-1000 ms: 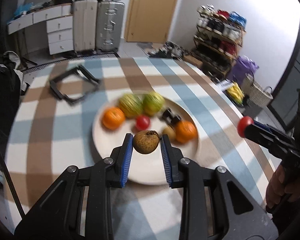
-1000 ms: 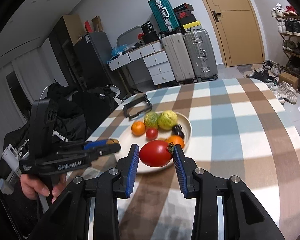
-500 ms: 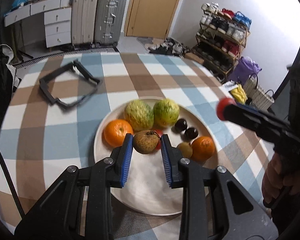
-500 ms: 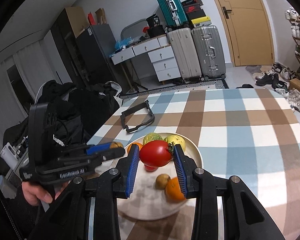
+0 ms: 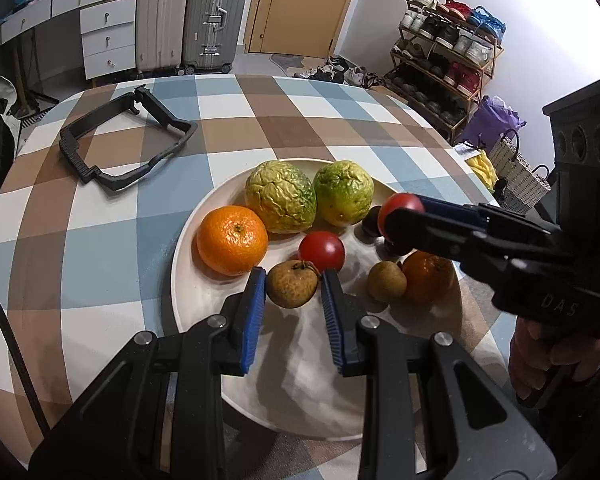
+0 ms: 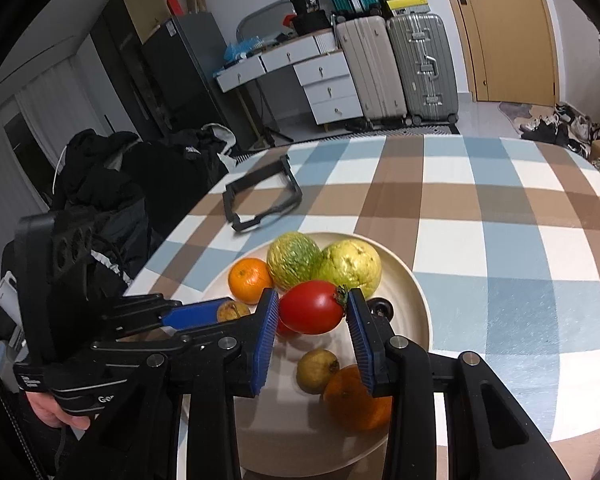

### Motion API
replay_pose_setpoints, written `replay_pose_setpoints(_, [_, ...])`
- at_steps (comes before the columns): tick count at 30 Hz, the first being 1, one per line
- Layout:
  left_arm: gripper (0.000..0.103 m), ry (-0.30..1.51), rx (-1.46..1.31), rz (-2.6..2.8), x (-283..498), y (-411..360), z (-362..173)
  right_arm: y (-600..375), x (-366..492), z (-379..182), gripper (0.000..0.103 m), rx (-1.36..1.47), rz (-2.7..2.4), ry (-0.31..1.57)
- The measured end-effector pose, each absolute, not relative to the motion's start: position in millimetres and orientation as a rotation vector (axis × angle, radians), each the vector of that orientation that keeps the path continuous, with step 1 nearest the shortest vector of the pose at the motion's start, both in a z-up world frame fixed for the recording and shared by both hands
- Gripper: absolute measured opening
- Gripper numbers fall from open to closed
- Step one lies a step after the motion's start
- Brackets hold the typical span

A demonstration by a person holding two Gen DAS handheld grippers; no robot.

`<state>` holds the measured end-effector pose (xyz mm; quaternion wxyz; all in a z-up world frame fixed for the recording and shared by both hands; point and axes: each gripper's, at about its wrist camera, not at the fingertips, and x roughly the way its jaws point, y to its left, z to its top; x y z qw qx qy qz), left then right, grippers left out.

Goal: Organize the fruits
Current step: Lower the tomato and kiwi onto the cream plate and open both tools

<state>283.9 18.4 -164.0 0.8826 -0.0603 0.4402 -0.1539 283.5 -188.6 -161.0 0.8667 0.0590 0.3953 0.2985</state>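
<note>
Right gripper [image 6: 313,309] pinches the soft, bruisable tomato [image 6: 311,307] across its middle above the plate [image 6: 416,292]; left gripper [image 5: 293,285] clamps the firmer brown fruit [image 5: 293,285] low over the plate's near side.

checked tablecloth [image 5: 284,120] blue/brown/white over table | black frame [image 5: 120,140] flat on cloth, far left | two suitcases [image 5: 188,16] upright beside white drawers [image 5: 108,36] | wooden door [image 5: 300,4] shut | shoe rack [image 5: 444,52] by right wall | dark clothes pile [image 6: 112,184] beside table
</note>
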Motion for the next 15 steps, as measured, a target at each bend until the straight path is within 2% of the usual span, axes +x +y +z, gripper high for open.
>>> replay_pose_setpoints(13, [0.026, 0.926, -0.139, -0.306, 289.1, 18.4, -161.1, -187.6, 285.3, -167.6, 0.037, 0.131, 0.602, 0.837])
replay_pose_setpoints(15, [0.026, 0.924, -0.147, -0.310, 287.0, 19.0, -159.8, -190.6, 282.0, -163.8, 0.040, 0.137, 0.597, 0.825])
